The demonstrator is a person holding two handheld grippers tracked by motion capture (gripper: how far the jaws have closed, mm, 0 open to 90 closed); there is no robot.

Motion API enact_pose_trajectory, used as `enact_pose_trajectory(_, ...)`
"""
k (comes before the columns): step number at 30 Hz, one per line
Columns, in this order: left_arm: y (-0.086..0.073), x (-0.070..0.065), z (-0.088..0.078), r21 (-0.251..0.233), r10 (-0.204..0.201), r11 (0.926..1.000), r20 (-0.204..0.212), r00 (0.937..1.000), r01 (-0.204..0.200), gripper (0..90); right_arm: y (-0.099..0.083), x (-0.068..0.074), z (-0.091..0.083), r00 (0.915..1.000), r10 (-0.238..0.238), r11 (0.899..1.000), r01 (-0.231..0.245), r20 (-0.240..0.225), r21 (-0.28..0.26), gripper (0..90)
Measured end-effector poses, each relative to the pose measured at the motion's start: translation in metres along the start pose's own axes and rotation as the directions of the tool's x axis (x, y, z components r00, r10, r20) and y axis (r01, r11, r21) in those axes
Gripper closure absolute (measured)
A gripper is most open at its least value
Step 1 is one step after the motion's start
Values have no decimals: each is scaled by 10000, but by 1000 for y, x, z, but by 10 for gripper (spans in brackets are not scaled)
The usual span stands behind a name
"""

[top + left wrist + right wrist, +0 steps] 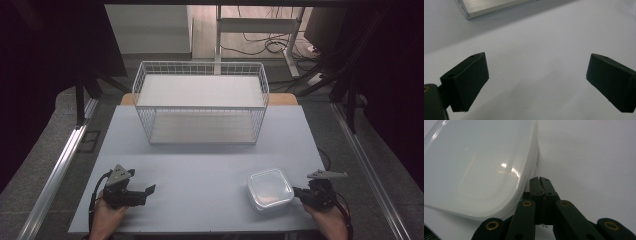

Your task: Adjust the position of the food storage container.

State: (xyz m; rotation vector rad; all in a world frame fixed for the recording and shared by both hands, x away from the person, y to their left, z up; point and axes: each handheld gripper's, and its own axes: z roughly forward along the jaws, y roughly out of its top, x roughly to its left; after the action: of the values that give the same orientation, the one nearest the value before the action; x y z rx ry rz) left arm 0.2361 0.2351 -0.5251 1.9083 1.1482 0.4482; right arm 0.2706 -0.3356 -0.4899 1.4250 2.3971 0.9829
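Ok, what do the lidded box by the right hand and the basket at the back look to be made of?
The lidded box looks like translucent, glossy plastic: milky walls, and light glints on its lid. The basket looks like white-coated metal wire: a thin, rigid open grid, with what may be a flat pale panel as its floor.

Left hand (pixel 107 215) comes in at the bottom left of the high view, holding the left gripper (pixel 145 192) low, pointing right across the front. Its jaws are spread wide, one at each side of the left gripper view, nothing between them. Right hand (pixel 327 220) comes in at the bottom right, holding the right gripper (pixel 296 192) pointing left. In the right gripper view its jaws are pressed together, pads meeting with no gap, nothing pinched. Grey plates sit on top of both grippers.
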Motion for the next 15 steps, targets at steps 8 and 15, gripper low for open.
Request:
enact_pose_trajectory(8, 1, -1, 0, 56, -143, 9999, 194, 9997, 142, 50, 0, 24, 8, 9950, -529, 9981, 554, -841, 272, 894)
enact_pose_trajectory(15, 2, -4, 2, 175, -143, 9998, 471, 9988, 135, 59, 9, 47, 21, 9848, -851, 9955, 904, -1517, 284, 895)
